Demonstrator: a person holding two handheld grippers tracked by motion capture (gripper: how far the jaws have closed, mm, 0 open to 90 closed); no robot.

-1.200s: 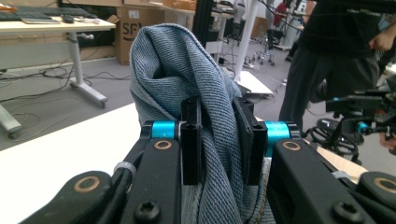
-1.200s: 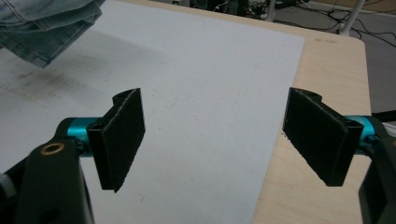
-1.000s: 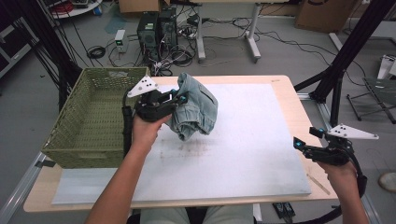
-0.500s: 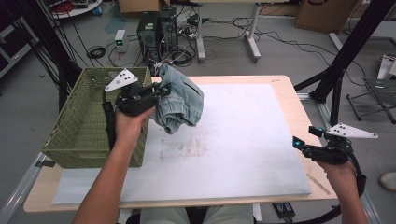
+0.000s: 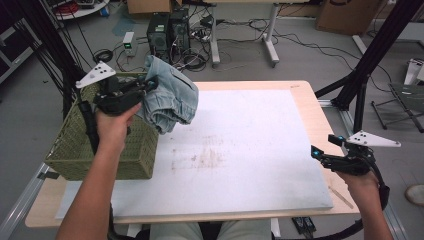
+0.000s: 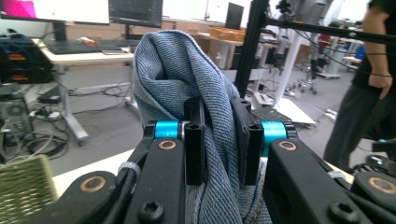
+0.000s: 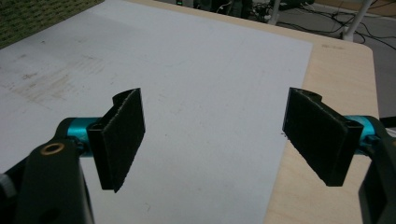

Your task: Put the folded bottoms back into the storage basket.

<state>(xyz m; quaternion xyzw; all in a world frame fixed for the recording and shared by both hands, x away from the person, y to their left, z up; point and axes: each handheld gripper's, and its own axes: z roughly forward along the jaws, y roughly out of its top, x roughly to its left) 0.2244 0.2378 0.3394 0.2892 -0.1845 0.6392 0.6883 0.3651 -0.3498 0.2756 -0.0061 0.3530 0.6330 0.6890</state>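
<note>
Item: crumpled pale-blue denim garment (image 5: 170, 97), upper left of frame, clamped in the left hand-held gripper (image 5: 131, 92), hanging over the right rim of the olive woven basket (image 5: 65, 152). Right hand-held gripper (image 5: 320, 156): released, lower right, over the white-matted desk (image 5: 250, 145).

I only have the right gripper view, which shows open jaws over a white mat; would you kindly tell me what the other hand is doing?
Observer: The left hand-held gripper is clamped on a bunched piece of light blue denim, held up in the air.
Operator: Thank you. Where is it held, relative to the table?
Observer: Above the near right rim of a green woven basket at the table's left edge.
Operator: And how firm does the grip look?
Observer: In the left gripper view the denim is pinched between both jaws and bulges above them.
</note>
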